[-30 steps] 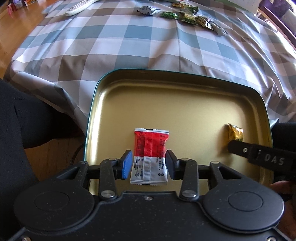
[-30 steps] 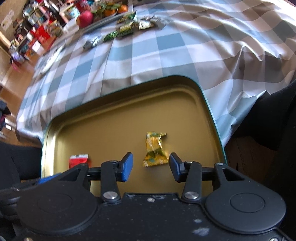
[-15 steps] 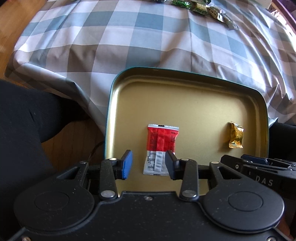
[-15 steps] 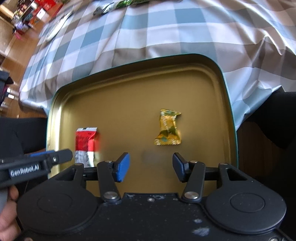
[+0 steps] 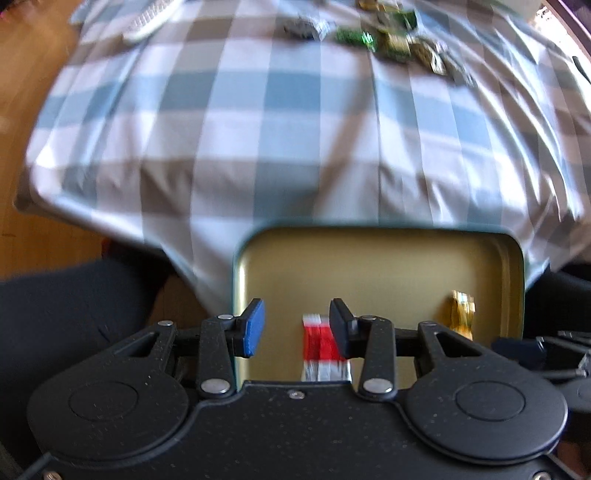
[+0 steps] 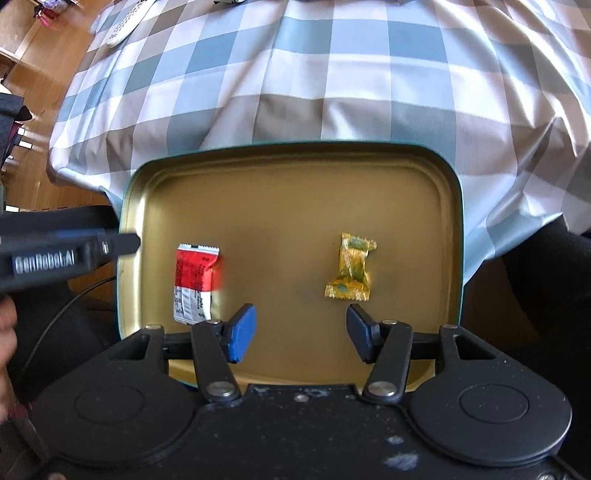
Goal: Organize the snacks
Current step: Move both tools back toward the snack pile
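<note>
- Left gripper (image 5: 294,328) fingers were apart, holding nothing, raised above the tin tray's (image 5: 388,236) near left part.
- Right gripper (image 6: 300,337) fingers were spread wide, empty, over the tray's (image 6: 295,192) near edge.
- Red-and-white snack packet (image 6: 194,282) lay flat in the tray's left half, near its left wall; in the left wrist view the packet (image 5: 322,349) sat partly behind the right finger, blurred.
- Yellow wrapped candy (image 6: 351,273) lay in the tray's right half, well apart from the red packet.
- Tray's far edge sat against the checked tablecloth (image 6: 332,74) hanging off the bench.
- More snacks (image 5: 391,40) lay scattered near the bench's far edge, blurred; a white remote (image 5: 149,20) lay toward the far left corner.
</note>
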The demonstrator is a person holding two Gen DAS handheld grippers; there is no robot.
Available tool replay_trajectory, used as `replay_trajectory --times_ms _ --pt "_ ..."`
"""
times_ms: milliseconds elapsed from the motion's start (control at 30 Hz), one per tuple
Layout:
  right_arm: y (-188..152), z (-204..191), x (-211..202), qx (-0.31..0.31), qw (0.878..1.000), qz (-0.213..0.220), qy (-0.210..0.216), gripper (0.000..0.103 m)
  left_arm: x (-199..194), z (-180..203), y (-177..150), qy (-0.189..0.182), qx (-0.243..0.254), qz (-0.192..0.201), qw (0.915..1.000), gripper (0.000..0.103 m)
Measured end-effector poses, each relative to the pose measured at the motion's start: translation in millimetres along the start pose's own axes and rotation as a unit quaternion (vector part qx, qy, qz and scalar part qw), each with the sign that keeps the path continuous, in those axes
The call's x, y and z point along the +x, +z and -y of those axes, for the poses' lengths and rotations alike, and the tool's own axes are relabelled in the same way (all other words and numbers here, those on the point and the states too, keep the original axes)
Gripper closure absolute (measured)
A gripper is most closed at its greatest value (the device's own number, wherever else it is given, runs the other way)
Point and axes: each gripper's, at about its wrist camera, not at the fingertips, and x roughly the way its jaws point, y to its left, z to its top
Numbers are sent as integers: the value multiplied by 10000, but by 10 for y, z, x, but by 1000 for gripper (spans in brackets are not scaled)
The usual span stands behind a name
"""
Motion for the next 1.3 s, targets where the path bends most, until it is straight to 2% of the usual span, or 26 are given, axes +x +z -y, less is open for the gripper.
replay_trajectory --times_ms 267,467,733,900,1000,1133,1300 --pt "418 80 -69 69 9995 -29 -307 45 15 -129 511 124 -368 287 9988 54" --pt "813 139 -45 274 9993 -131 -240 45 83 -227 922 117 -850 526 9949 54" --pt "1507 213 -182 666 9966 382 -309 45 246 -227 1450 490 -1098 991 9878 54" --pt "2055 291 -285 867 9929 784 -209 45 459 -312 1668 467 -1237 918 9870 54" --pt "2409 345 -301 1072 9891 992 -173 45 590 -357 1739 525 -1235 685 9886 55" --pt "2858 343 -225 1259 9836 1275 -188 44 546 -457 1811 298 -1367 612 9883 55" --pt "3355 302 -88 1455 9762 1594 -194 43 513 -566 1897 368 -1537 534 9860 55"
